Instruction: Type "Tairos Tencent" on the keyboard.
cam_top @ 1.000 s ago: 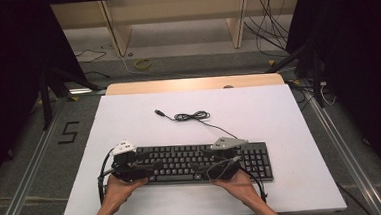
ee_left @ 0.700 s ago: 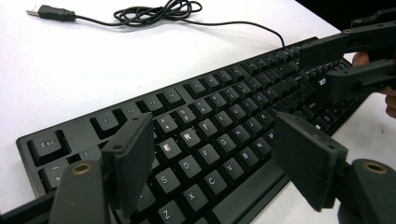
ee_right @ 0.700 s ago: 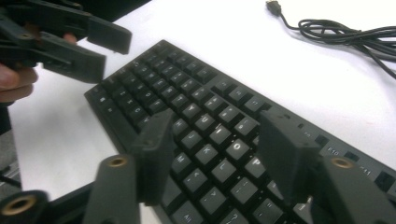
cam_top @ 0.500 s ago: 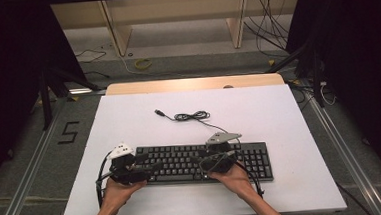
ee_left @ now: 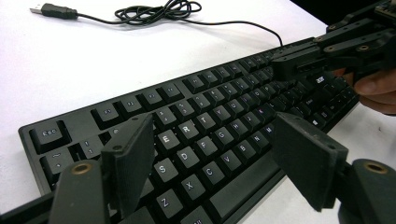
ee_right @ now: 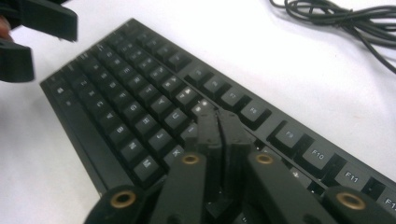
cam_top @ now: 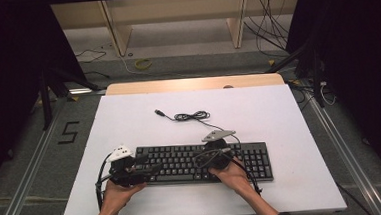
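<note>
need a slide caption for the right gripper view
Right tool, jaws shut, tips down over the keys of a black keyboard on a white table, coiled cable beyond.

Room was pretty dim, dark curtains (cam_top: 360, 52) both sides, grey floor (cam_top: 25, 147) with a "5" mark (cam_top: 70, 132), wooden shelving (cam_top: 172, 13) behind the white table (cam_top: 279, 112), loose cables (cam_top: 268, 12) around.

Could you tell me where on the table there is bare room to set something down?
Free: the far strip behind the coiled cable, and both side margins of the table. Crowded: the near middle, where the keyboard, left gripper and right gripper sit.
</note>
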